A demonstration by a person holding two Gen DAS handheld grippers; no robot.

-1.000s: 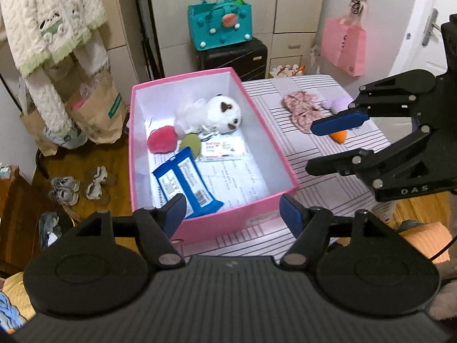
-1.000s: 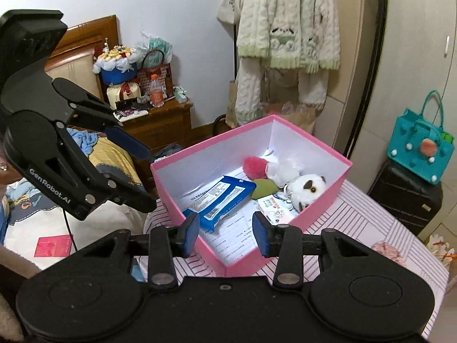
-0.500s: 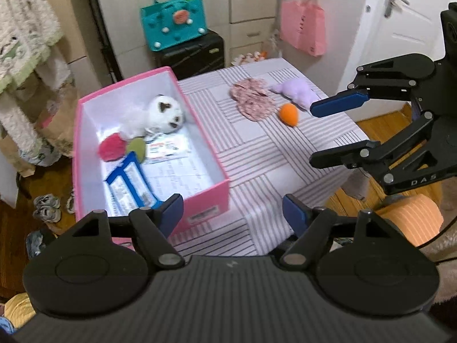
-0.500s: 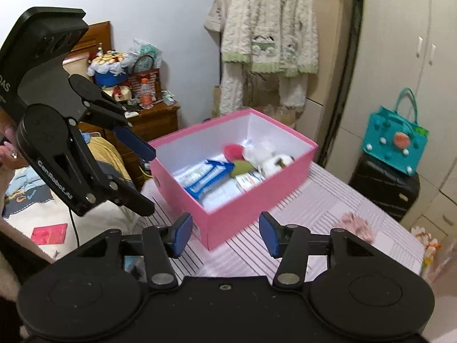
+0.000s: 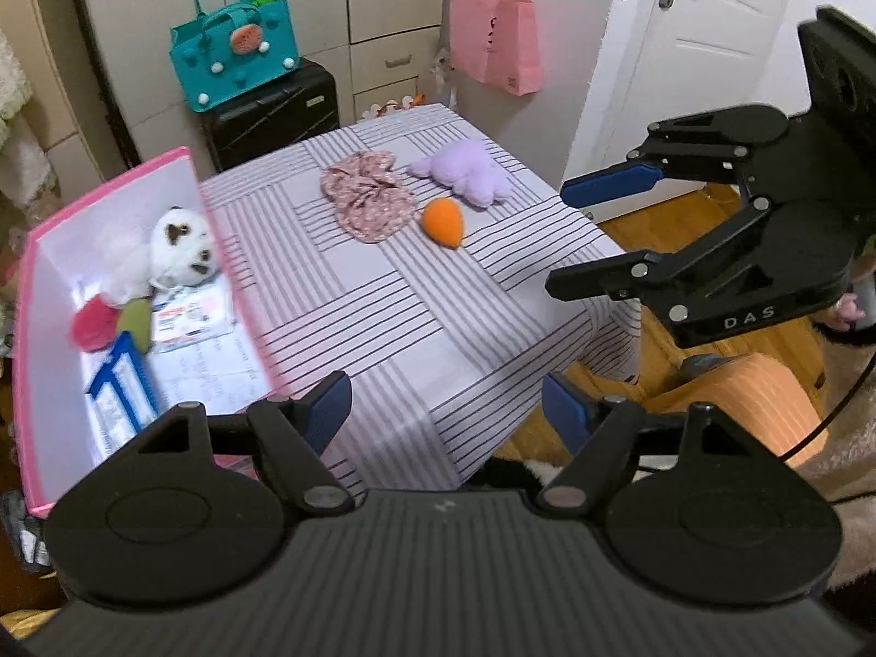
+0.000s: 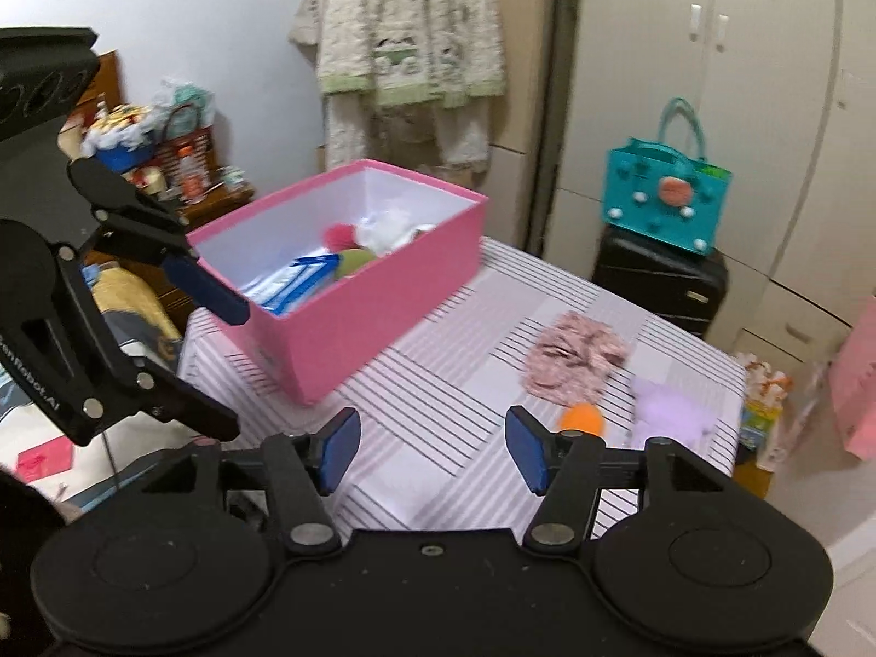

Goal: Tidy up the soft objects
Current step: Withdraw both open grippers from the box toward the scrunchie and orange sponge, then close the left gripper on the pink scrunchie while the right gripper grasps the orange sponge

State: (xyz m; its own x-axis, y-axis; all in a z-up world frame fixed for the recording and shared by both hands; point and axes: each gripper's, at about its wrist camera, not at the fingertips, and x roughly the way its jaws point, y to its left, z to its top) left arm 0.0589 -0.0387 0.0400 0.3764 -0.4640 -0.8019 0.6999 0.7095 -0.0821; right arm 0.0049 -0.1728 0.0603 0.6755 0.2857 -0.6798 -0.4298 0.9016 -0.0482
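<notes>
The box (image 5: 230, 252) is set at the table's (image 5: 465, 328) left end; right of the box, the crumpled cloth (image 5: 367, 197), carrot toy (image 5: 443, 222) and plush (image 5: 465, 172) are laid together.

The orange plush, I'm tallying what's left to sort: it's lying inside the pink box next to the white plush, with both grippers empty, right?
Not quite. The orange plush lies out on the striped tablecloth, between the floral cloth and the purple plush, not inside the pink box. The left wrist view shows it. Both grippers are indeed empty.
</notes>
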